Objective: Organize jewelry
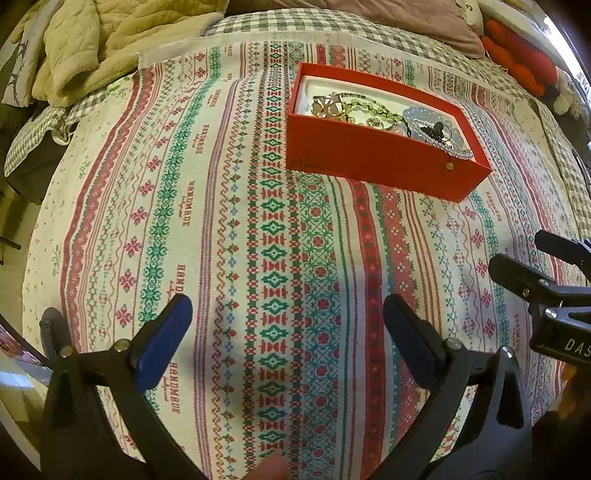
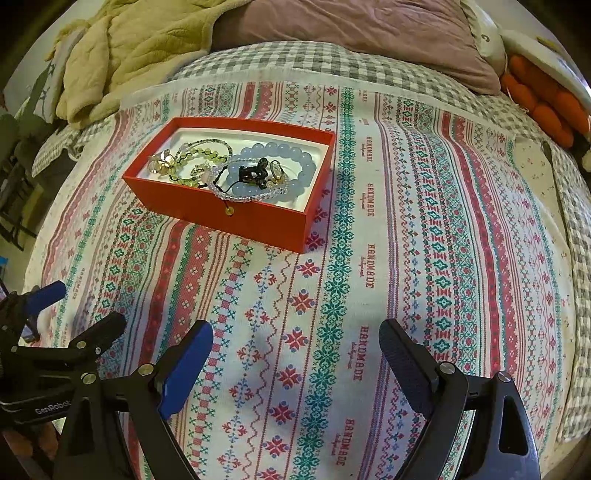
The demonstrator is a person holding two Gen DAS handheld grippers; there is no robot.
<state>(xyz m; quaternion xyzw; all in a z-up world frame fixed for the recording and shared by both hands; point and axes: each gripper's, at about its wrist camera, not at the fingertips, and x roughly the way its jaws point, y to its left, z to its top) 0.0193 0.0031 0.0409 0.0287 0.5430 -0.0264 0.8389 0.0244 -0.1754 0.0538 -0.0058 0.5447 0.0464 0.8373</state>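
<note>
1. A rectangular red cardboard box with a white lining (image 2: 236, 218) sits open on a cream cloth woven with red and green folk-pattern stripes (image 2: 369, 295), which is spread over a grey-and-white checked bedsheet (image 2: 295, 62)
2. The jewelry lies tangled inside the box: a pale blue round-bead bracelet (image 2: 295, 155), a strand of yellow-green beads (image 2: 199, 151), a clear small-bead string (image 2: 236, 195) with one gold bead hanging over the front wall, a gold-coloured flower ornament (image 2: 162, 160) and a small black charm (image 2: 255, 171)
3. The left gripper (image 1: 288, 325) hangs over bare cloth well short of the box, jaws spread wide with nothing between them
4. The right gripper (image 2: 295, 347) is likewise wide and empty, the box ahead and to its left
5. Nothing lies on the cloth between either gripper and the box
6. Beyond the cloth lie a crumpled beige quilted blanket (image 2: 129, 48), a mauve pillow (image 2: 369, 33) and orange plush (image 2: 543, 99) at the right edge
</note>
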